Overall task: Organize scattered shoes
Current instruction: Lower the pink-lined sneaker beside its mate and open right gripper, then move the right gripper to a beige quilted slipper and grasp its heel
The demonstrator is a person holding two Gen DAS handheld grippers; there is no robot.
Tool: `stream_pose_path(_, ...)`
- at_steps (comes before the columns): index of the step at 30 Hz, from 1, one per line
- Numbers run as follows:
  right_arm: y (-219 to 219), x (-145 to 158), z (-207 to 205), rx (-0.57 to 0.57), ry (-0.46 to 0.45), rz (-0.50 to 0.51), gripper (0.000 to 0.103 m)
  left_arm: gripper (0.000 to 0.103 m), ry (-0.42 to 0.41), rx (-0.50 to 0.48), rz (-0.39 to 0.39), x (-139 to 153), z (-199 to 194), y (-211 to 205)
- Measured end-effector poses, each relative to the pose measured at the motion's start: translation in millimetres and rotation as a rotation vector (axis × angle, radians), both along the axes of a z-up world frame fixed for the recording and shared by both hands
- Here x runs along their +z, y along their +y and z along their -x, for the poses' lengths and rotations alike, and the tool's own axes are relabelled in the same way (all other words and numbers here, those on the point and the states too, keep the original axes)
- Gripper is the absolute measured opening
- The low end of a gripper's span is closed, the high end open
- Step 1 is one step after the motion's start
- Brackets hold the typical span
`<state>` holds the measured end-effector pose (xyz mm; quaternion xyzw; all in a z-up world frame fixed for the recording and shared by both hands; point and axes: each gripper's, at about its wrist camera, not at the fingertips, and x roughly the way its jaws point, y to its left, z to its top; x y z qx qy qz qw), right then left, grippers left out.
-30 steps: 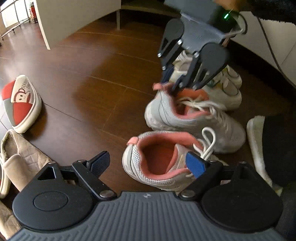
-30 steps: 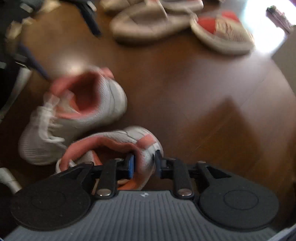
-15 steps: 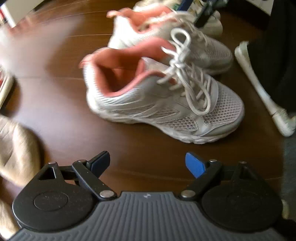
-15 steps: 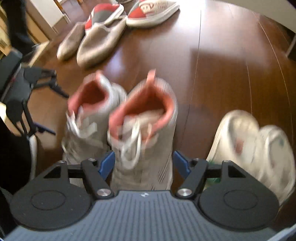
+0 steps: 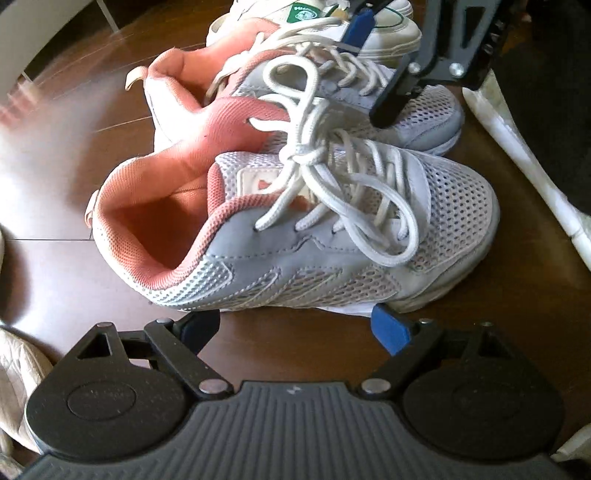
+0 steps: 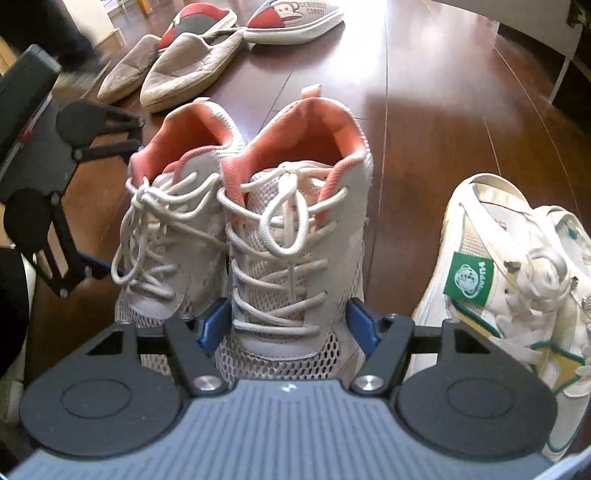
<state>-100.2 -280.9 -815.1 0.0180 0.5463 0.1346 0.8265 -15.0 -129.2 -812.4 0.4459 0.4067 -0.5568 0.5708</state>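
Slippers (image 6: 192,70) perhaps only rightward-visible.

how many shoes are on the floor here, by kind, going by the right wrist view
Grey mesh sneakers with pink lining: 2, near one, other
White sneakers with green tag: 2, nearer, farther
Beige slippers: 2, one, one
Red and grey cartoon slippers: 2, one, one
Total: 8
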Motion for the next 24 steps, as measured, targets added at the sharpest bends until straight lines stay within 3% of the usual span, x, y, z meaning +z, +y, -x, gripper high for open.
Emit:
stream_pose_path(8, -15, -1, 3, -0.052, 0.02, 0.039, 0.067, 0.092, -0.001, -0.03, 0.005, 3, 0, -20)
stream_pose_path(12, -12, 6, -7, 0.007, 0.063, 0.073, 0.07, 0.091, 0.024, 0.009, 0.045, 17, -5, 0)
stream_pose_path(14, -12, 25, -14, 0.038, 0.032, 0.112, 0.075, 0.091, 0.005, 0.111, 0.056, 28, -18, 24)
stream_pose_path(17, -24, 68, -37, -0.008, -0.052, 0.106, 0.077, 0.091, -0.03, 0.287, 0.074, 44, -40, 59)
stream_pose_path(18, -25, 77, -46, -0.019, -0.072, 0.078, 0.079, 0.091, -0.039, 0.42, 0.086, 51, -55, 77)
stream_pose_path(19, -25, 90, -61, -0.027, -0.101, 0.034, 0.081, 0.091, -0.038, 0.488, 0.092, 49, -59, 79)
stream_pose_path(20, -24, 99, -73, -0.03, -0.119, 0.002, 0.082, 0.091, -0.029, 0.647, 0.106, 55, -77, 98)
stream_pose_path(23, 4, 100, -122, 0.013, -0.092, -0.08, 0.082, 0.091, -0.038, 0.961, 0.155, 64, -102, 141)
stream_pose_path(24, 25, 94, -147, 0.033, -0.066, -0.11, 0.082, 0.091, -0.052, 1.007, 0.17, 69, -108, 150)
